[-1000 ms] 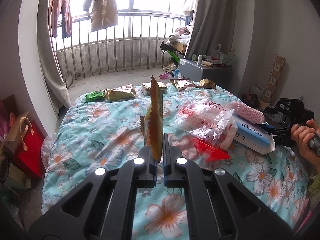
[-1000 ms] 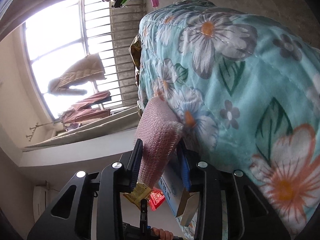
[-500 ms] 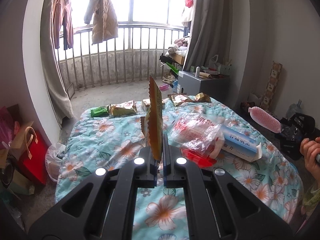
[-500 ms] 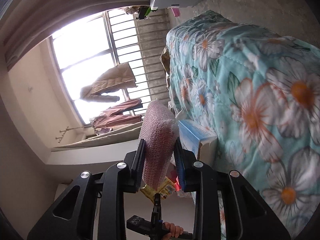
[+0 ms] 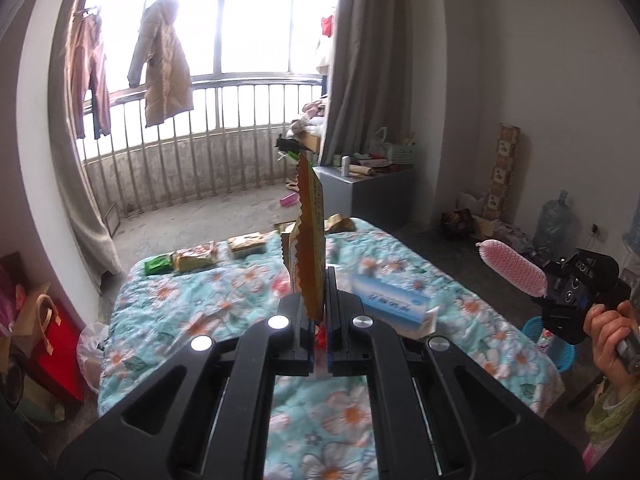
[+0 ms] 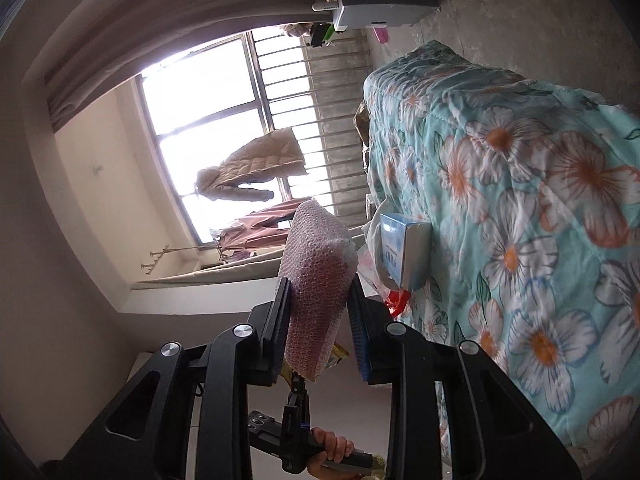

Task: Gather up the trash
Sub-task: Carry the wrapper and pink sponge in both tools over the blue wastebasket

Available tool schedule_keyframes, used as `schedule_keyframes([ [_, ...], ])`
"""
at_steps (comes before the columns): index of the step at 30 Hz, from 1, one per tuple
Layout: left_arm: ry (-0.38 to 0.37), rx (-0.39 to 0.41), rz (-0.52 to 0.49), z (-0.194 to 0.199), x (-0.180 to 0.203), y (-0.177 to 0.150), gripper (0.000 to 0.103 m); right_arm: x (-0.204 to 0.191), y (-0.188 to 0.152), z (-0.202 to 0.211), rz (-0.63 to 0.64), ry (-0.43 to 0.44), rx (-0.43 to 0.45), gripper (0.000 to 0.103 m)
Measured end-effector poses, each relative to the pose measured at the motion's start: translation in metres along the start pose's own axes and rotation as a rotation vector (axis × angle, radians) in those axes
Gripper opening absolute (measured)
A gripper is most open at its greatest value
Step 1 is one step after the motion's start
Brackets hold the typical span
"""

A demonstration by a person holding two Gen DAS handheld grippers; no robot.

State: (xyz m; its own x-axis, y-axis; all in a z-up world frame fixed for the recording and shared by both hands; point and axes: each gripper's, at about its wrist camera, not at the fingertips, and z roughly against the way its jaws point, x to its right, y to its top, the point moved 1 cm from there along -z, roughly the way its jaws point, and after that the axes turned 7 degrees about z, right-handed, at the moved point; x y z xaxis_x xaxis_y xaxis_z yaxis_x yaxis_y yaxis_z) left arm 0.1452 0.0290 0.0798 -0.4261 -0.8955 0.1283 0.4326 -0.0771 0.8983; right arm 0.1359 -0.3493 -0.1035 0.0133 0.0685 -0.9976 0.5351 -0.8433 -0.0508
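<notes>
My left gripper (image 5: 318, 280) is shut on a thin orange-yellow snack wrapper (image 5: 310, 236) that stands upright between its fingers, above the floral quilt of the bed (image 5: 224, 304). My right gripper (image 6: 318, 292) is shut on a pink roll of bubble wrap (image 6: 316, 264), held level beside the bed (image 6: 520, 200). In the left wrist view that same bubble wrap (image 5: 512, 268) sticks out of the right gripper (image 5: 576, 292) past the bed's right edge. A blue-and-white box (image 5: 390, 304) lies on the quilt, also visible as the box (image 6: 404, 252). Green and yellow packets (image 5: 184, 260) lie at the far end.
A grey cabinet (image 5: 360, 196) with clutter stands behind the bed. Red and paper bags (image 5: 56, 344) and a white plastic bag (image 5: 90, 344) sit on the floor at left. A blue stool (image 5: 556, 344) and a water bottle (image 5: 554, 224) are at right. Bare concrete floor leads to the balcony railing.
Both grippers have drawn back from the bed and risen a little, each keeping its hold. The bubble wrap has left the quilt's edge and now hangs clear of the bed.
</notes>
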Motion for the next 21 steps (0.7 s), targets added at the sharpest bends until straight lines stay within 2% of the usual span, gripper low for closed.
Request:
schedule_keyframes([
  [11, -0.162, -0.006, -0.064, -0.012, 0.084, 0.010, 0.002, 0.004, 0.002, 0.062, 0.010, 0.047, 0.075, 0.028],
  [21, -0.368, -0.107, -0.105, -0.057, 0.186, 0.012, 0.002, 0.010, 0.016, 0.142, 0.017, 0.055, 0.223, 0.028],
])
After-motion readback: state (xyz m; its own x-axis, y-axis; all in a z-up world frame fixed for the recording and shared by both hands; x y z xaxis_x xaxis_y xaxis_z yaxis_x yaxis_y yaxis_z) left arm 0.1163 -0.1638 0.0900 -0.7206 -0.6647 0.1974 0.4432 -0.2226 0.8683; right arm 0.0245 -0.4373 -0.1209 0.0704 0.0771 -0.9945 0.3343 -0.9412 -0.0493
